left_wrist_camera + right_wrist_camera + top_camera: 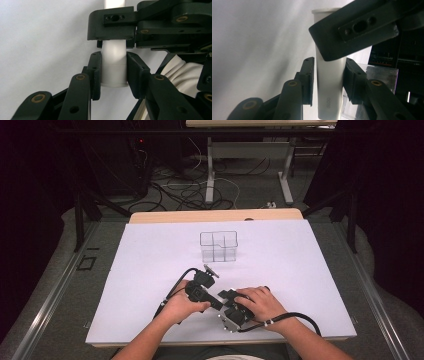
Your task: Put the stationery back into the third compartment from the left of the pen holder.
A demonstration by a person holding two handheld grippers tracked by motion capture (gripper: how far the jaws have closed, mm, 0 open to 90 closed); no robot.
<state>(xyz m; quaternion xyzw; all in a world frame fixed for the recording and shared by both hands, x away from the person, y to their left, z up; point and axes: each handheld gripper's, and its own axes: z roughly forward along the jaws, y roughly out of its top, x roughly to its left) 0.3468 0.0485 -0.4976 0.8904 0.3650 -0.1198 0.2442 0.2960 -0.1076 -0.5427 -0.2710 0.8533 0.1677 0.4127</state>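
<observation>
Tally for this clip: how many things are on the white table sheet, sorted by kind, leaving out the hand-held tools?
White plastic tube, held between the jaws of both tools: 1
Clear plastic box with inner dividers, standing on the sheet beyond the hands: 1
Total: 2

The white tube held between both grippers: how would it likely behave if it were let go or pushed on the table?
The white tube looks round and smooth-walled, so it would probably roll if laid down. It keeps a straight shape under the left gripper and right gripper, suggesting stiff plastic. Its glossy surface may be slippery in the pads.
</observation>
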